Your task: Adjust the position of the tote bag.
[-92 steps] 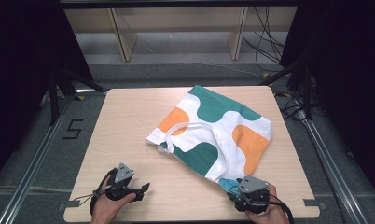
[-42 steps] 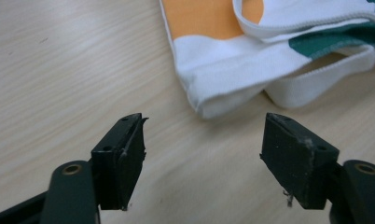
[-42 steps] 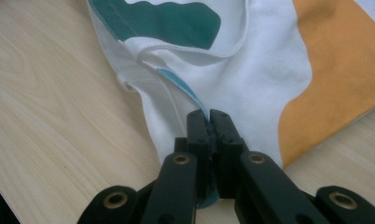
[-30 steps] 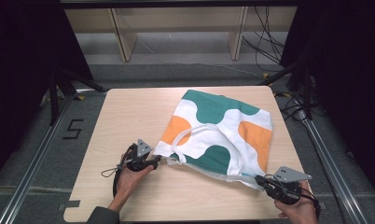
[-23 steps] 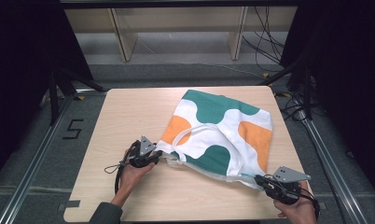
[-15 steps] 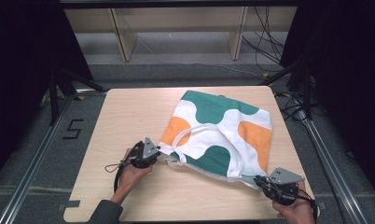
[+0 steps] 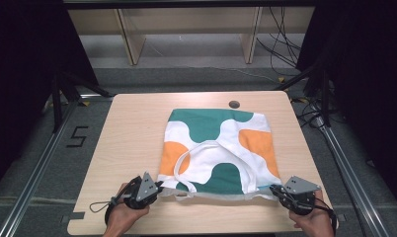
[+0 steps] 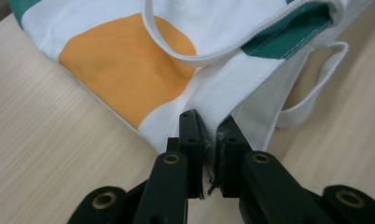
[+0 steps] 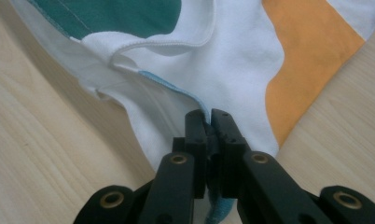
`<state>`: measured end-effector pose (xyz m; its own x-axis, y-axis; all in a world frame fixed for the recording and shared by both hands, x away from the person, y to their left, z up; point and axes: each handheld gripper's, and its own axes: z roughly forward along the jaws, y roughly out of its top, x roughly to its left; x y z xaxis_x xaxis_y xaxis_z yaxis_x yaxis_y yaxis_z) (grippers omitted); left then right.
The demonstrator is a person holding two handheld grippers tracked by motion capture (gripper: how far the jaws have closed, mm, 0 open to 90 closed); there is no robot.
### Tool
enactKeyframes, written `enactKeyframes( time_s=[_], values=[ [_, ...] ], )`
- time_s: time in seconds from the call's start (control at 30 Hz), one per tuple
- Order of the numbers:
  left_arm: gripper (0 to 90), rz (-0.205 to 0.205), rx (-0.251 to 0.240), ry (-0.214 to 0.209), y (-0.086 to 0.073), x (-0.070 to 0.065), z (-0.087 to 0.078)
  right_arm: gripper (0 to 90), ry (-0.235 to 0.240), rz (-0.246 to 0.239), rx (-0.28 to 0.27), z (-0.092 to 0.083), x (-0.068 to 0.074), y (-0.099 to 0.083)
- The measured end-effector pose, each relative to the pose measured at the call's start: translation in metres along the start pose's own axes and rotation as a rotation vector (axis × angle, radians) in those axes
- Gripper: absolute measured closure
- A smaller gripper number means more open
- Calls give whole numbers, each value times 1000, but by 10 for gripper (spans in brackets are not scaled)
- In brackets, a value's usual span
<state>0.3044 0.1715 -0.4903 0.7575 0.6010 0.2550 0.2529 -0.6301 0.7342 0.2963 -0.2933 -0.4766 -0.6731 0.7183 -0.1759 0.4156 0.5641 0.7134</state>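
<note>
Bag [image 7: 217,148] now squared up on table, each near corner clamped by left gripper [image 7: 157,186] and right gripper [image 7: 276,190].

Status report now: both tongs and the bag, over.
Left tongs shut on bag corner. Right tongs shut on other near corner. Bag flat on table, nothing in the way.

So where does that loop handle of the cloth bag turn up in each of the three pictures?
High view: the handle arcs across the middle of the bag, on the white and orange patches.
Left gripper view: the handle curves along the top, past the orange patch.
Right gripper view: the handle runs near the top, under the green patch.
Shared landmark: the orange patch beside it, seen in all three.
</note>
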Motion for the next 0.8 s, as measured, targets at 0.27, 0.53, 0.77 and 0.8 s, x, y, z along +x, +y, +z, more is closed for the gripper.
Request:
enactKeyframes(
  time_s=[0.27, 0.53, 0.77, 0.8],
  values=[
    [804, -10, 2, -16, -4, -15, -11, 774, 0, 16, 1, 3, -1, -2],
    [639, -4, 4, 9, -2, -8, 2, 744, -31, -48, 37, 13, 5, 0],
    [593, 2, 52, 25, 4, -6, 18, 842, -26, -10, -42, 8, -3, 7],
    [595, -2, 51, 18, 5, -7, 21, 850, -30, -5, -54, 6, -3, 8]
  ],
)
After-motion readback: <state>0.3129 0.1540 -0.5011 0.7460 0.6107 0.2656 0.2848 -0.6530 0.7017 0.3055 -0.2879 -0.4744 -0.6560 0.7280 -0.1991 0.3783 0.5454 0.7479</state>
